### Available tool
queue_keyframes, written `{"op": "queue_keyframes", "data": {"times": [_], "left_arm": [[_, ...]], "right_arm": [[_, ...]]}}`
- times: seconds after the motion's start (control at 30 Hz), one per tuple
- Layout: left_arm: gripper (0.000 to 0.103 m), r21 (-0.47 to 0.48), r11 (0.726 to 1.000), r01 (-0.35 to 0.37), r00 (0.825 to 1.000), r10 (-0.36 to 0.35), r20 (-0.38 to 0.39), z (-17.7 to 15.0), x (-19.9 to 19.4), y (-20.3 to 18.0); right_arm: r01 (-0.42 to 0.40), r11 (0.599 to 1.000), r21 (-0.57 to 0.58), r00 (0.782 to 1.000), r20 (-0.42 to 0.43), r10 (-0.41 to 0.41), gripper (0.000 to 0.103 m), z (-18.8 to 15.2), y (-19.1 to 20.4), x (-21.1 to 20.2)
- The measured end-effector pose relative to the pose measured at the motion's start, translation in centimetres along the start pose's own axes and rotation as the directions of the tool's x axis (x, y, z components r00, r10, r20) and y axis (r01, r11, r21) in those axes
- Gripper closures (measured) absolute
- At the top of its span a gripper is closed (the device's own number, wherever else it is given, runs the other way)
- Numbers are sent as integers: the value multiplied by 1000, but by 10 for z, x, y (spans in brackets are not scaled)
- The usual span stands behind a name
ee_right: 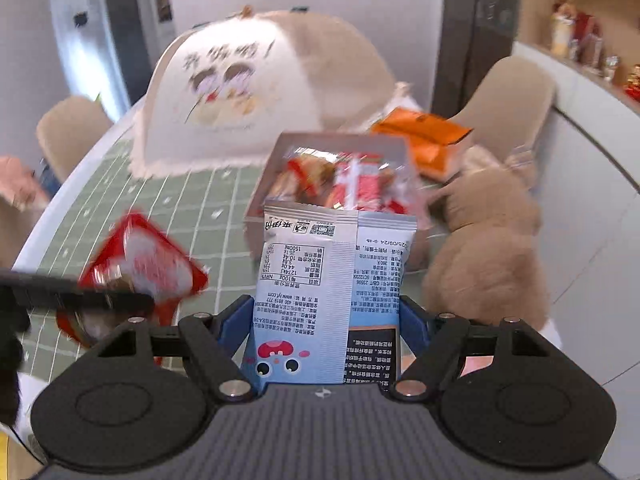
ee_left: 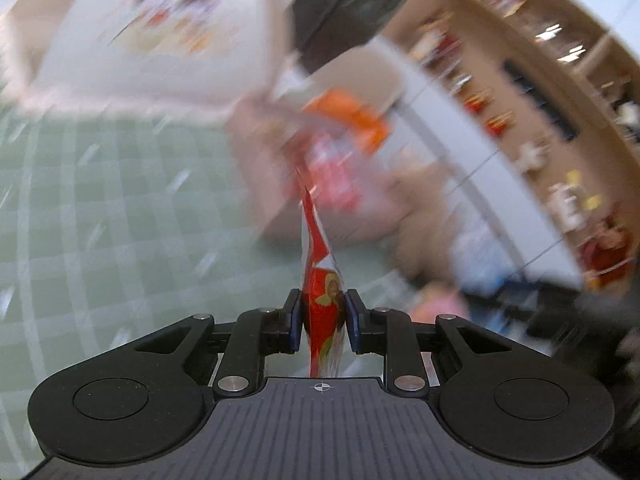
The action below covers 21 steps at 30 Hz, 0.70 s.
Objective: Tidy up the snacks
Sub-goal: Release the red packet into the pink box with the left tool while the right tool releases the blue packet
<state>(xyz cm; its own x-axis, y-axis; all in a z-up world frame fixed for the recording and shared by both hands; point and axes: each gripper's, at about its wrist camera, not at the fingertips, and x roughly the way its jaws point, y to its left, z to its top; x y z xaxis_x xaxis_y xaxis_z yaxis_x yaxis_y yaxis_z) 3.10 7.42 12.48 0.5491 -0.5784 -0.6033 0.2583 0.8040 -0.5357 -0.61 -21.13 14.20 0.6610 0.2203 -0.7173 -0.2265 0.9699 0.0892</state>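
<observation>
The blue packet [ee_right: 332, 292], clenched in the right gripper [ee_right: 328, 320], should go flat into the box [ee_right: 340, 140] before the left gripper [ee_left: 323, 316] brings its pinched red packet [ee_left: 322, 304].

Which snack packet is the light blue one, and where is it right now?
The pale blue packet clamped in the right gripper; the left gripper's packet is red.

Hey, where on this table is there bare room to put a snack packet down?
Bare green tablecloth lies between the dome cover, the snack box and the red packet. It is crowded right of the box: the orange packets and the plush toy sit close there.
</observation>
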Motion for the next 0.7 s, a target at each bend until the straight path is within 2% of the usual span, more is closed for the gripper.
{"op": "queue_keyframes", "data": {"times": [0.1,0.17,0.2,0.23,0.3,0.33,0.43,0.5,0.6,0.7], "left_arm": [[77,64,995,78,991,-84,101,56,4,-33],[75,27,985,168,974,-170,148,97,21,-42],[70,5,982,189,970,-187,155,112,32,-40],[71,-21,986,168,971,-161,177,125,45,-35],[72,-65,997,52,980,-38,196,136,58,-26],[72,-80,997,17,980,-1,197,135,59,-20],[72,-100,995,-17,980,37,196,110,45,-1],[72,-86,991,-99,979,113,169,87,35,7],[72,-93,981,-170,973,182,141,57,19,19],[72,-113,980,-162,973,178,144,41,7,22]], "right_arm": [[-6,1000,13,1000,10,6,26,0,-7,-4],[3,1000,7,1000,19,-3,26,2,-11,-4],[8,1000,8,1000,23,-8,26,2,-11,-5],[12,1000,9,1000,28,-12,26,3,-13,-6],[28,1000,7,999,41,-29,25,6,-20,-12],[40,999,7,998,52,-40,25,6,-26,-16],[57,998,38,996,62,-59,24,10,-47,-21],[45,997,61,996,78,-49,24,23,-59,-19],[4,998,59,991,130,-11,24,57,-61,-14],[-22,999,29,986,168,17,24,112,-47,6]]}}
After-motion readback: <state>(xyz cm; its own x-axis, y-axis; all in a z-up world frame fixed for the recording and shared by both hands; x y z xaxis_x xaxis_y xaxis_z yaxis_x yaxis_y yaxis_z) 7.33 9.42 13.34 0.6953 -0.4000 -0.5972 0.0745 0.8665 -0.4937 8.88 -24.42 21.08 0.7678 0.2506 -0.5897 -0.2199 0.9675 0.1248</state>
